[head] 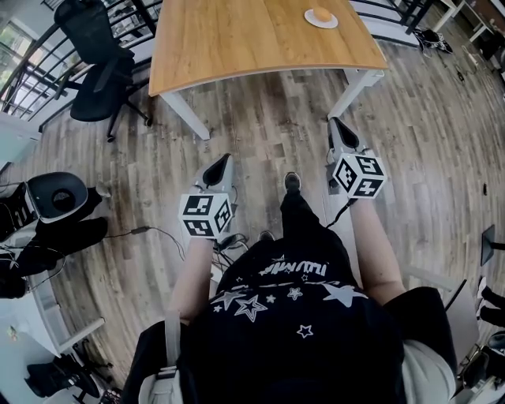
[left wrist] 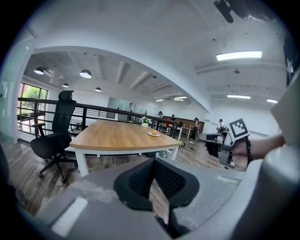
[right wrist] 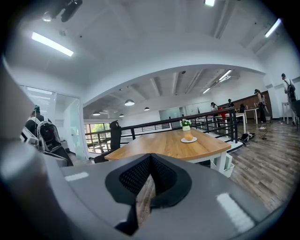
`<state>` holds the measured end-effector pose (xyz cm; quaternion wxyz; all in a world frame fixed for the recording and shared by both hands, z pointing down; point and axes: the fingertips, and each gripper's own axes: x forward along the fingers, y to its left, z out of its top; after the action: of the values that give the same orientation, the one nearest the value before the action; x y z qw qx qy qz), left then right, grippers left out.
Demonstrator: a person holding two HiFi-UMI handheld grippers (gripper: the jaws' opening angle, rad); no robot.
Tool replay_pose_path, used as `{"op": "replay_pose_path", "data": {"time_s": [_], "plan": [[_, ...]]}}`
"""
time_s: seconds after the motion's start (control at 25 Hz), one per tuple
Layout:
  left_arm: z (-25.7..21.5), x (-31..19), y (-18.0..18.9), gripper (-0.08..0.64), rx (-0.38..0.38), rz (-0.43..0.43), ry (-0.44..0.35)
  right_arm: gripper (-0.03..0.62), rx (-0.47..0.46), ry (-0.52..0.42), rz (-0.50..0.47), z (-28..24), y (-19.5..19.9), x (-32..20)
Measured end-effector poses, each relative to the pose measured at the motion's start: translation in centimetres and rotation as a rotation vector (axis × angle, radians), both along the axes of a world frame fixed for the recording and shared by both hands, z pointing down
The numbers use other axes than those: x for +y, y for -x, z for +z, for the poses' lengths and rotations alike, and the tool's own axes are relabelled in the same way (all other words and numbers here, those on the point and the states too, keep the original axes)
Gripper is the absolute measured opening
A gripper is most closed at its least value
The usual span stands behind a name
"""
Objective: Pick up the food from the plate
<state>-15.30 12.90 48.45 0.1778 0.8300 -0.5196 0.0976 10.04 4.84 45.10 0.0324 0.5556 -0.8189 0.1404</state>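
Food (head: 322, 13) — a round, orange-brown piece — sits on a white plate (head: 309, 22) near the far right corner of the wooden surface (head: 252, 47) in the head view, well apart from the left gripper (head: 220, 164) and right gripper (head: 340, 129), both over the plank floor (head: 442, 142). Left gripper view: its jaws meet at the tips with nothing between them, the plate far ahead. Right gripper view: jaws closed and empty too — the plate lies beyond, a small potted plant (right wrist: 186, 124) behind it.
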Motion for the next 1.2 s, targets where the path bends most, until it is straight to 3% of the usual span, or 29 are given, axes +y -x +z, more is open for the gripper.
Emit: {"op": "replay_pose_path", "data": {"time_s": [0.6,1.2], "plan": [[1.5,-12.4,-2.6,0.002,-0.011,-0.012,0.052,0.002,-0.005,0.061,-0.013,2.6,-2.2,-13.7],[-0.4,-25.9,-6.7,0.002,-0.041,-0.066,0.026,0.002,-0.026,0.057,-0.084,1.4,-5.6,-28.2]]}}
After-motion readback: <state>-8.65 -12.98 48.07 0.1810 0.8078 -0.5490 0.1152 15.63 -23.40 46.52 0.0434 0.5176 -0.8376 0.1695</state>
